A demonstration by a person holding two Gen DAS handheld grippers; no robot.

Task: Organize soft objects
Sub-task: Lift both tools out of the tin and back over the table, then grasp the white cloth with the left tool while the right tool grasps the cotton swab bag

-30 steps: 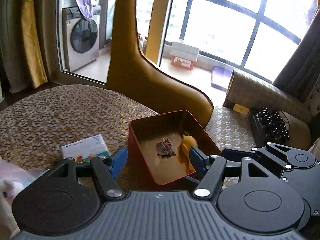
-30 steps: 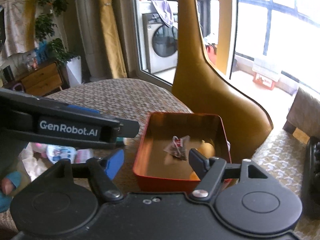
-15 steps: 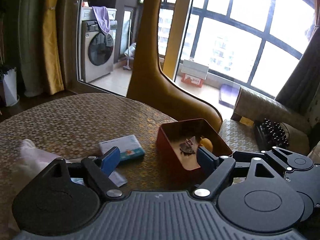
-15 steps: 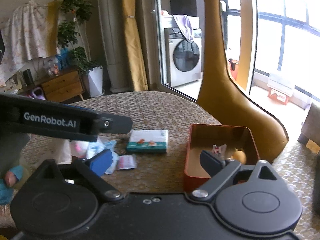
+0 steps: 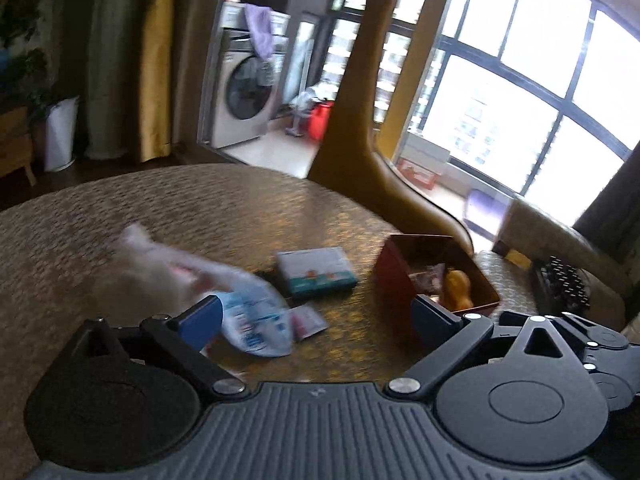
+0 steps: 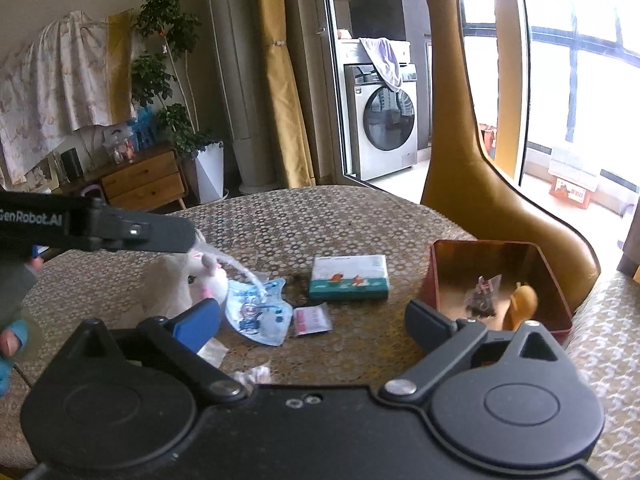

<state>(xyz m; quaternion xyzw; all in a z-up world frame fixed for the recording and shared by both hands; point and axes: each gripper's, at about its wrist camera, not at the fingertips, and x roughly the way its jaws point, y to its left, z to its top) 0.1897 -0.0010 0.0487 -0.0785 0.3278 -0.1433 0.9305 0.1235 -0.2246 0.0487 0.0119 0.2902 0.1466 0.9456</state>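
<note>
My left gripper [image 5: 316, 316] has just been opening, nothing between its jaws. My right gripper [image 6: 312, 320] gapes empty too; red tin [image 6: 560, 312] at two o'clock, plush toy [image 6: 180, 284] at ten.

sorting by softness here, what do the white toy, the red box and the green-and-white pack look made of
White toy: plush fabric, fuzzy outline. Red box: probably metal tin, its thin walls glossy inside. Green-and-white pack: likely a film-wrapped tissue pack, with rounded edges and slight sheen.

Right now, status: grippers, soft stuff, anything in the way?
Left gripper and right gripper open, jaws just opened, nothing between. Plush, pouch, tissue pack loose on table. Bin holds two items. Path clear.
</note>
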